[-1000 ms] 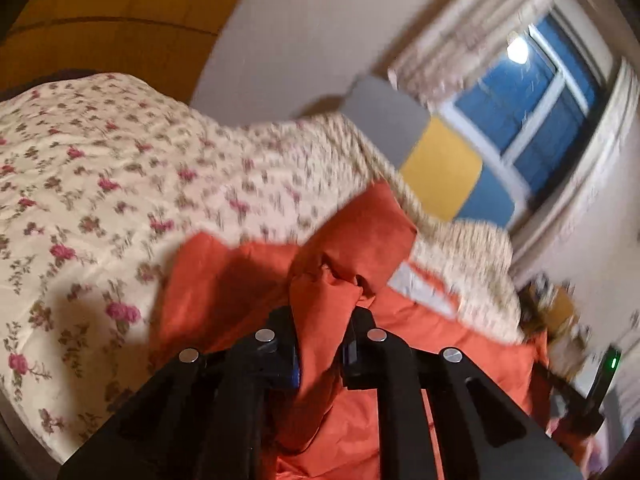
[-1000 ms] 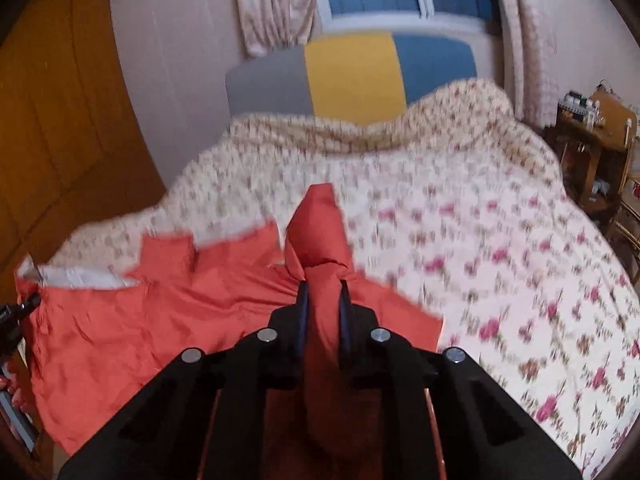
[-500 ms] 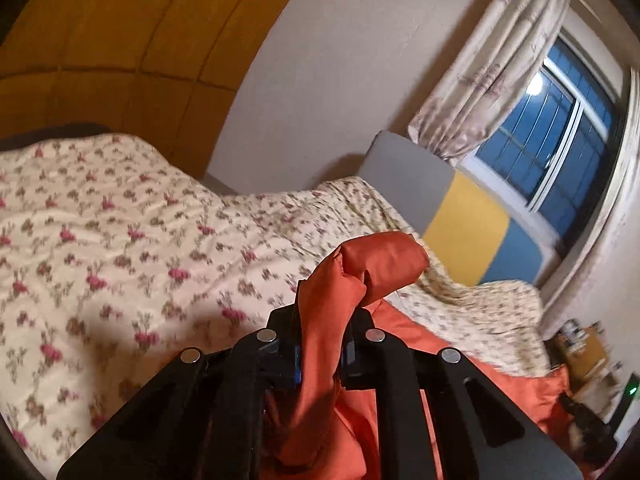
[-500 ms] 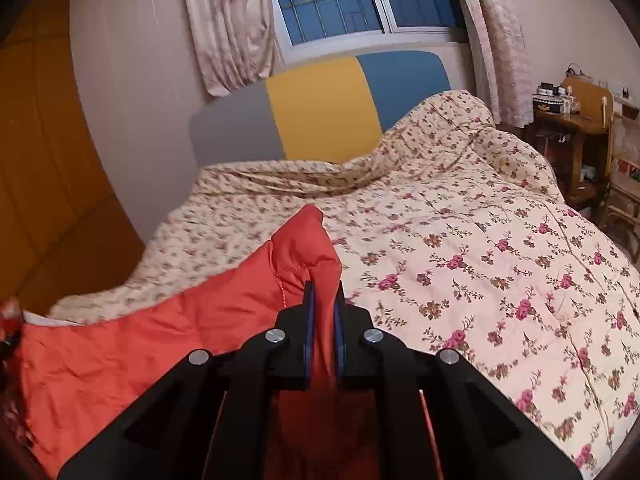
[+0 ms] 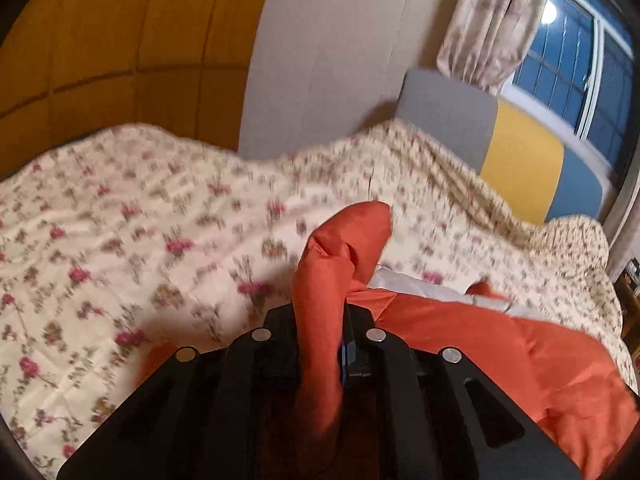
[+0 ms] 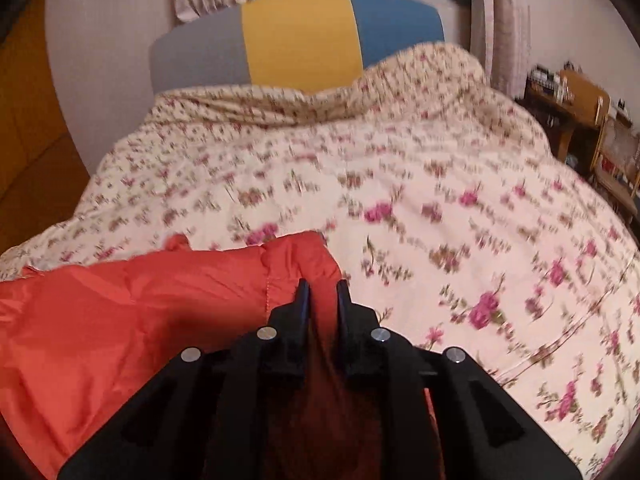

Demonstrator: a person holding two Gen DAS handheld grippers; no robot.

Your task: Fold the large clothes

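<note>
Sticking up between the black fingers of the left gripper (image 5: pixel 320 320), a bunched fold of the orange garment (image 5: pixel 500 344) has a rounded tip; the jaws are starting to open around it. The rest lies puffy and shiny on the flowery bedspread (image 5: pixel 120 220), showing a white lining. In the right view, the right gripper (image 6: pixel 320 296) is also opening, with the garment's orange corner (image 6: pixel 120 312) between its fingers on the bedspread (image 6: pixel 440 200).

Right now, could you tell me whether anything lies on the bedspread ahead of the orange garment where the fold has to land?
Nothing visible does. The floral bedspread ahead of the orange garment is bare up to the headboard. Both the left gripper and right gripper have fabric between opening jaws.
</note>
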